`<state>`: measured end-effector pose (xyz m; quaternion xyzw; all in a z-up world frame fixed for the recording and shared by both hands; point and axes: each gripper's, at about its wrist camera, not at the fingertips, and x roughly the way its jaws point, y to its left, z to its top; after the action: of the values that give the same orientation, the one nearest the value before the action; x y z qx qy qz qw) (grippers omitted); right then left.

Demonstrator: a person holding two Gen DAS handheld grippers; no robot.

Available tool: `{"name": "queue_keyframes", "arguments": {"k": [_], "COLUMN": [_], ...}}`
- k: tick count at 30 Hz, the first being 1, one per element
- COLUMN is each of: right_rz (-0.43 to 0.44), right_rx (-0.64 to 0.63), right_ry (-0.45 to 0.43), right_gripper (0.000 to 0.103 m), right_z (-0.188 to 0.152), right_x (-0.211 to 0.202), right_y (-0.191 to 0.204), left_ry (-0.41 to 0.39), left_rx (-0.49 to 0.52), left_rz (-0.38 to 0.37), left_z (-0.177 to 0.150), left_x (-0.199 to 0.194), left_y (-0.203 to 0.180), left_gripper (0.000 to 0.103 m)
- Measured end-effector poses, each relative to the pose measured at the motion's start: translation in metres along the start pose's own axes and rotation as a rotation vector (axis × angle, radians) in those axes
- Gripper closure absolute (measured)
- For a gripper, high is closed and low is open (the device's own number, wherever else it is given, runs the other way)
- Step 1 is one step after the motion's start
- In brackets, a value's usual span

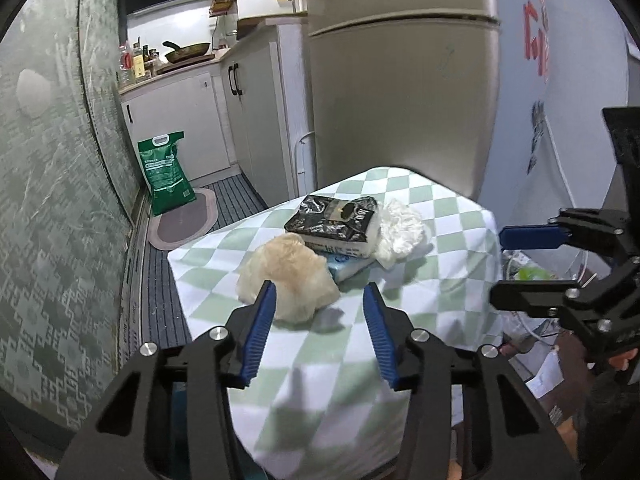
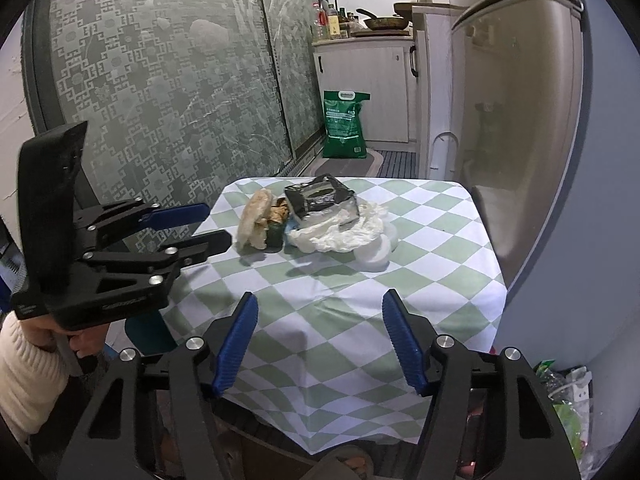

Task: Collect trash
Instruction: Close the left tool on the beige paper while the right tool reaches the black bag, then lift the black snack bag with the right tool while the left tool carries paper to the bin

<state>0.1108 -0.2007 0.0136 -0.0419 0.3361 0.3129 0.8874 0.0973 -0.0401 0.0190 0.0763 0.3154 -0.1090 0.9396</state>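
A small table under a green-and-white checked cloth [image 1: 452, 236] [image 2: 344, 328] carries a heap of trash. In it are a crumpled beige plastic bag [image 1: 288, 276] [image 2: 254, 218], a black foil packet [image 1: 334, 222] [image 2: 320, 200], crumpled white plastic [image 1: 402, 226] [image 2: 340, 236], a blue-and-white packet [image 1: 348, 266] and a white round lid [image 2: 376, 256]. My left gripper [image 1: 320, 292] [image 2: 218, 224] is open just short of the beige bag, its left finger overlapping the bag's near edge, nothing pinched. My right gripper [image 2: 320, 300] [image 1: 498, 268] is open over the near cloth, well short of the heap.
A fridge [image 1: 400, 92] [image 2: 516, 120] stands close behind the table. A patterned glass sliding door [image 2: 168, 92] runs along the left. A green sack [image 1: 166, 172] [image 2: 345, 124] leans by white cabinets [image 1: 256, 120]. Bags lie on the floor at the right [image 2: 564, 404]. A cream sleeve [image 2: 24, 372] holds the left gripper.
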Motion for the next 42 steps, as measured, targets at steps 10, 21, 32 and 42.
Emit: {"name": "queue_keyframes", "arguments": {"k": [10,21,32,42], "right_rz": [0.010,0.013,0.033,0.032], "right_rx": [0.014,-0.036,-0.178,-0.208], "right_ry": [0.020,0.041,0.070,0.111], "right_gripper": [0.045,0.051,0.036,0.030], "right_z": [0.008,0.025,0.066,0.083], "right_x": [0.014,0.029,0.064,0.108], "right_y": [-0.017,-0.010,0.007,0.004], "left_ry": [0.042,0.012,-0.065,-0.110], "left_rx": [-0.004,-0.081,-0.174,-0.279], "left_rz": [0.014,-0.013,-0.071,-0.074], "left_z": [0.008,0.005,0.000,-0.012], "left_x": [0.031,0.022,-0.003,-0.024], "left_y": [0.009,0.024,0.050,0.091], "left_gripper": [0.068,0.095,0.097,0.097]}}
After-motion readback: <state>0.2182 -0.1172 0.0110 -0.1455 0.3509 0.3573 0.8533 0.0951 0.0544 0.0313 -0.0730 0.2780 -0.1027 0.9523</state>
